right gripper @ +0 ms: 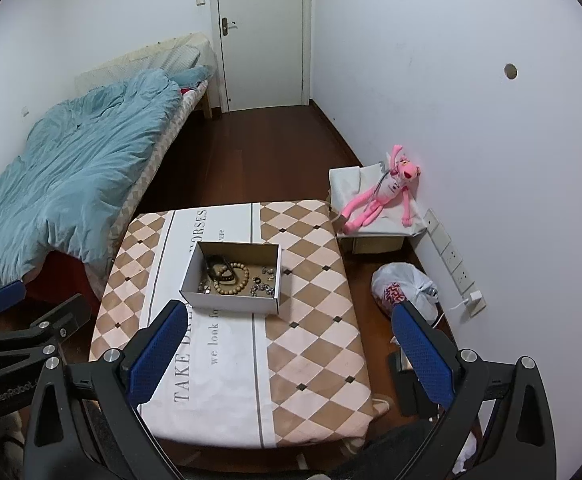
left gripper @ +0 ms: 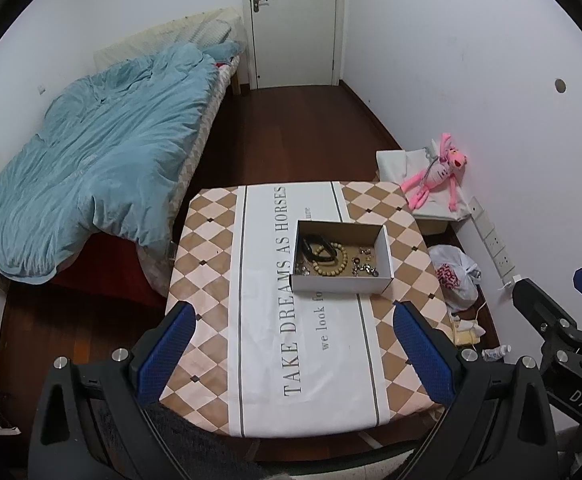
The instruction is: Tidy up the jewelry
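Observation:
A white cardboard box [left gripper: 341, 283] stands on a low table [left gripper: 211, 280] with a checked cloth. It holds a wooden bead bracelet [left gripper: 331, 261], a black bangle [left gripper: 315, 247] and several small metal pieces [left gripper: 365, 266]. The box [right gripper: 231, 300], bead bracelet [right gripper: 233, 278] and table [right gripper: 311, 320] also show in the right wrist view. My left gripper [left gripper: 293, 354] is open and empty, above the table's near half, short of the box. My right gripper [right gripper: 287, 354] is open and empty, held over the table's near right part.
A bed with a blue duvet [left gripper: 91, 160] lies to the left. A pink plush toy [left gripper: 439, 174] lies on a covered box by the right wall. A plastic bag [left gripper: 455, 274] and power sockets [left gripper: 495, 246] are on the right floor side. A closed door [left gripper: 295, 20] is at the back.

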